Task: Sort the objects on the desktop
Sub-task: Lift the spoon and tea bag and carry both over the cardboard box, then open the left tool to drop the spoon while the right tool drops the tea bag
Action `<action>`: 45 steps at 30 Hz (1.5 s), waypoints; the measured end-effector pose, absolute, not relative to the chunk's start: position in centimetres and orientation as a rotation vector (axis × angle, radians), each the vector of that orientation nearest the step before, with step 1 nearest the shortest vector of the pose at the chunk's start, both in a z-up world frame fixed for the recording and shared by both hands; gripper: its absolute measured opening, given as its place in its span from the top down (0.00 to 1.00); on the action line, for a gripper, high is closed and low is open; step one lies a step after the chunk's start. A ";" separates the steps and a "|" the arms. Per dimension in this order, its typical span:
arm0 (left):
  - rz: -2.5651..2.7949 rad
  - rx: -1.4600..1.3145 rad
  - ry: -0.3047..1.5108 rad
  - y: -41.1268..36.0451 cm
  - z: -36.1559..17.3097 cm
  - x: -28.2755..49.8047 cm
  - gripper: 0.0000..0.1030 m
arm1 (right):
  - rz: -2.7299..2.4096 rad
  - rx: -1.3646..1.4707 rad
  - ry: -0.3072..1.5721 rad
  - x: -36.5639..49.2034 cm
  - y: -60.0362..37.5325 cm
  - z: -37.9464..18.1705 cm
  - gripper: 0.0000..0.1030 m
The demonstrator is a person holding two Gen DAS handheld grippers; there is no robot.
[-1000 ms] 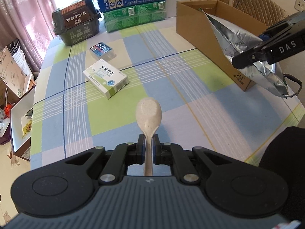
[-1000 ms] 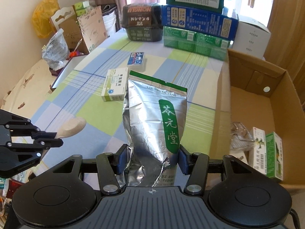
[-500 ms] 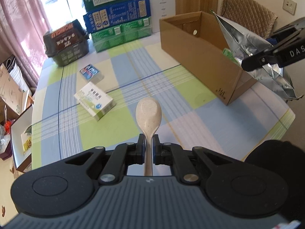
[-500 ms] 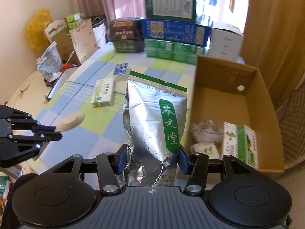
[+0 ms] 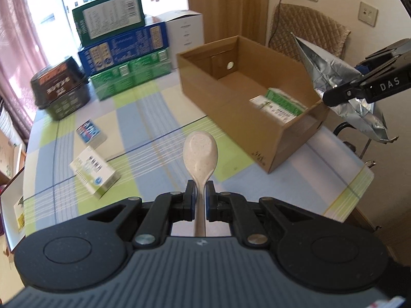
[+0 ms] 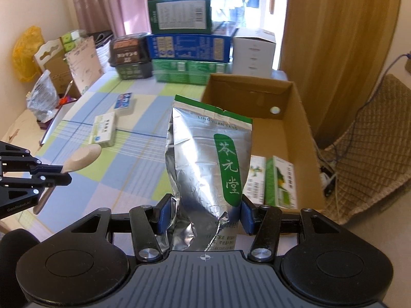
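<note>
Two small boxes, a white one point(image 5: 94, 175) and a blue one point(image 5: 90, 134), lie on the tabletop point(image 5: 143, 118) unsorted. The left tongs point(image 5: 200, 200) are clenched on a spoon point(image 5: 201, 154), bowl forward, tilted down above the cloth. The carton point(image 6: 295, 133) already holds green boxes point(image 6: 280, 182). The right tongs point(image 6: 204, 217) grasp a foil pouch point(image 6: 205, 159) upright beside the carton's near end.

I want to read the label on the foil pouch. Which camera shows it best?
The right wrist view: the foil pouch faces the camera, its green label band upright and lettering visible, clamped in the right gripper. The left wrist view shows only its crumpled silver side at the frame's right edge.
</note>
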State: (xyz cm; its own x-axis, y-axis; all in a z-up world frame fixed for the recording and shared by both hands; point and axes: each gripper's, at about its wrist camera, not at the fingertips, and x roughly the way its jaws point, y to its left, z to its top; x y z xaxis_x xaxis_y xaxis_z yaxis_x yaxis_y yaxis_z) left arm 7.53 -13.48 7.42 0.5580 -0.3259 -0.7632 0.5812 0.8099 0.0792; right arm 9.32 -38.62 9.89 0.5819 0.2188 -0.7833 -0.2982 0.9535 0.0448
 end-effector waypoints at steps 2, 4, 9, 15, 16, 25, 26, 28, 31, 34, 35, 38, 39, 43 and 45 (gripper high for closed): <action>-0.563 0.346 0.812 -14.6 7.6 7.7 0.96 | 0.290 -0.092 0.900 9.4 -39.5 9.9 0.51; -0.579 0.348 0.807 -15.7 7.8 7.9 0.96 | 0.279 -0.090 0.900 9.4 -40.3 10.0 0.51; -0.617 0.354 0.797 -18.3 8.4 8.5 0.96 | 0.254 -0.087 0.900 9.8 -42.2 10.1 0.51; -0.645 0.355 0.785 -20.9 9.4 9.3 0.96 | 0.232 -0.081 0.898 10.6 -44.0 10.3 0.51; -0.649 0.355 0.784 -21.4 9.6 9.4 0.96 | 0.231 -0.078 0.897 10.7 -44.3 10.3 0.51; -0.686 0.345 0.777 -24.7 10.2 11.1 0.96 | 0.217 -0.066 0.881 13.0 -46.0 10.8 0.51; -0.689 0.341 0.777 -25.1 10.2 11.3 0.96 | 0.216 -0.064 0.882 13.3 -46.1 10.8 0.51; -0.692 0.331 0.779 -25.8 10.3 11.8 0.96 | 0.215 -0.055 0.885 13.9 -46.4 10.8 0.51; -0.699 0.307 0.789 -26.8 10.3 12.7 0.96 | 0.217 -0.051 0.889 14.6 -46.8 10.8 0.51; -0.700 0.302 0.795 -27.7 10.2 13.3 0.96 | 0.220 -0.050 0.893 15.3 -47.1 10.7 0.51; -0.700 0.300 0.798 -28.0 10.2 13.6 0.96 | 0.219 -0.049 0.896 15.6 -47.2 10.6 0.51; -0.695 0.292 0.806 -28.8 10.0 14.4 0.96 | 0.214 -0.049 0.906 16.6 -47.6 10.3 0.51; -0.693 0.286 0.810 -29.1 9.9 14.7 0.96 | 0.214 -0.049 0.909 17.0 -47.7 10.2 0.51; -0.687 0.268 0.816 -30.2 9.5 16.1 0.96 | 0.209 -0.051 0.916 18.3 -48.3 9.9 0.51; -0.683 0.266 0.817 -30.7 9.2 16.7 0.96 | 0.209 -0.053 0.918 19.1 -48.5 9.7 0.51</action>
State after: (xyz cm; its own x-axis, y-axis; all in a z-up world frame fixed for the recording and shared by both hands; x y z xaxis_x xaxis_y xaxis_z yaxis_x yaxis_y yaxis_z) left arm 16.71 -30.68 9.21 0.4878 -0.4556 -0.7446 0.6521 0.7573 -0.0362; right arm 19.09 -48.48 9.70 0.5887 0.1573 -0.7929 -0.2022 0.9784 0.0439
